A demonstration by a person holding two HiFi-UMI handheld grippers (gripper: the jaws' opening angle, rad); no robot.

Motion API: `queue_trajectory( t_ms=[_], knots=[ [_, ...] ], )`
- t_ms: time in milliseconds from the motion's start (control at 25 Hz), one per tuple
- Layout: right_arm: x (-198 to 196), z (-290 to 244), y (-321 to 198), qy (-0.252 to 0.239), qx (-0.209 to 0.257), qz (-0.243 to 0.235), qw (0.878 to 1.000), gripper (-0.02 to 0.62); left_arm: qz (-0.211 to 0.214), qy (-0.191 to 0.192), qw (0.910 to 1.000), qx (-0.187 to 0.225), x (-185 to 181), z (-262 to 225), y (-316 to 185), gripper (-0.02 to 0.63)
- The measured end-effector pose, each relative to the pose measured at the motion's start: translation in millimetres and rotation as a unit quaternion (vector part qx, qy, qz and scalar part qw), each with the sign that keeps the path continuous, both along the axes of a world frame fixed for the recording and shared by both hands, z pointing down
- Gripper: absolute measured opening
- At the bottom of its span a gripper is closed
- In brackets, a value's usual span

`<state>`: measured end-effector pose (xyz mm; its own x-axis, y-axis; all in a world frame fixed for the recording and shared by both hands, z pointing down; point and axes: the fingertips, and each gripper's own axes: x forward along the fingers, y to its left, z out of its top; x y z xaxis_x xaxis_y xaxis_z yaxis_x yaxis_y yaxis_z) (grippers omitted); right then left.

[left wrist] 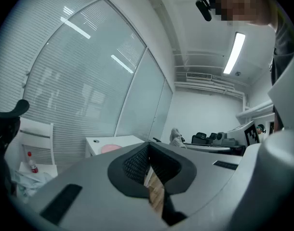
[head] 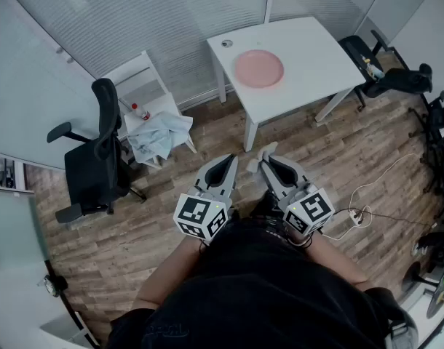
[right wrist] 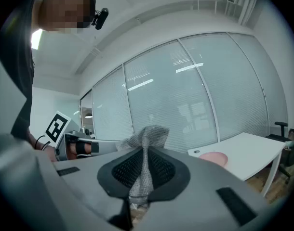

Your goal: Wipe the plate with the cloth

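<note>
A head view looking steeply down over a person in a dark top. Two grey hand-held grippers are held out level, side by side, above a wood-plank floor [head: 353,151].

The left gripper [head: 220,167] is shown with its fingers [left wrist: 132,166] brought fully together at the tips. Nothing is held between them, and only a sliver of floor is seen through the gap below the tips.

The right gripper [head: 279,167] is closed on the cloth [right wrist: 146,162]. The cloth is pale grey-white with a fine woven, grid-like texture. It is pinched into a narrow vertical strip between the black ribbed pads, and a crumpled tuft is pushed up above the tips. In the head view this tuft is seen as a small pale bunch at the gripper's tip.

At 12 o'clock from the grippers, well apart from them, a white desk [head: 316,49] is set against a glass wall with lowered blinds. The plate [head: 259,68] is lying flat on the desk, toward its left side. It is round, shallow and plain pink, with a slightly raised rim. A small round fitting [head: 227,43] is seen near the desk's far left corner.

At 10 o'clock, a small white side table [head: 142,75] is loaded with a crumpled pale blue fabric [head: 160,135] and a red-capped bottle [head: 140,112]. Just beside it, at 9 o'clock, a black office chair [head: 94,162] is placed.
</note>
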<state>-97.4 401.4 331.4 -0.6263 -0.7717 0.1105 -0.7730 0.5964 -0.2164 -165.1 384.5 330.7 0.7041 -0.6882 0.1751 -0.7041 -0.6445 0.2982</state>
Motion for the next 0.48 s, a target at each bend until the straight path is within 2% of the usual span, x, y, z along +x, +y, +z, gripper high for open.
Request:
queue_trajectory(
  t_ms=[320, 480],
  knots=[
    [22, 0, -20, -0.011, 0.006, -0.006, 1.0, 0.043, 0.004, -0.007, 1.0, -0.006, 24, 5, -20, 0.017],
    [38, 0, -34, -0.016, 0.005, -0.014, 1.0, 0.043, -0.009, 0.003, 0.9999, -0.007, 37, 5, -37, 0.017]
  ],
)
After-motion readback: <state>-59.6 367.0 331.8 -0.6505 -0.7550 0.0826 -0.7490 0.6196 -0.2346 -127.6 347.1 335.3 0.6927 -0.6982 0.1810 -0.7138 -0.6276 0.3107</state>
